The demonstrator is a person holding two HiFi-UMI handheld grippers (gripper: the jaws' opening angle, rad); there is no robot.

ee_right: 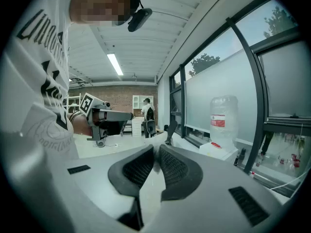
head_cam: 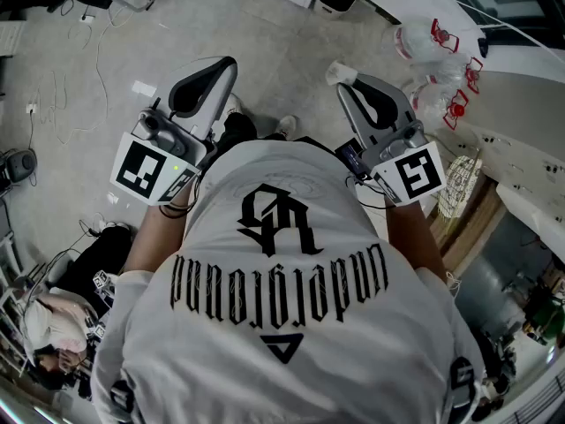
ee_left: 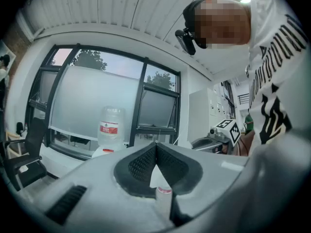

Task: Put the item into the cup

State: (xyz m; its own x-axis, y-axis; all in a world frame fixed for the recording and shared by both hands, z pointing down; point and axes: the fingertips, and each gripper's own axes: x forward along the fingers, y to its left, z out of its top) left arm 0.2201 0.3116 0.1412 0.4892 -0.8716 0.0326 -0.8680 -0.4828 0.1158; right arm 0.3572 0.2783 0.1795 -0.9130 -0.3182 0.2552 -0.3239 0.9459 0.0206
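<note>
view from head, steeply down | person [head_cam: 282, 316] nearest | left tongs [head_cam: 221, 71] and right tongs [head_cam: 353, 92] ahead of chest, side by side, apart | floor [head_cam: 265, 25] beneath | bags [head_cam: 428, 60] right of right tongs | water jug [ee_left: 111, 124] ahead, before window [ee_left: 92, 96] | chair [ee_left: 24, 154] left of jug

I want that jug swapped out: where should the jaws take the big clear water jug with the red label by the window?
Probably not with one pair of jaws: the clear water jug stands on a white dispenser, neck hidden, body broad and round. Come from the room side, jaws pressing each flank at the label; the window stands behind.
</note>
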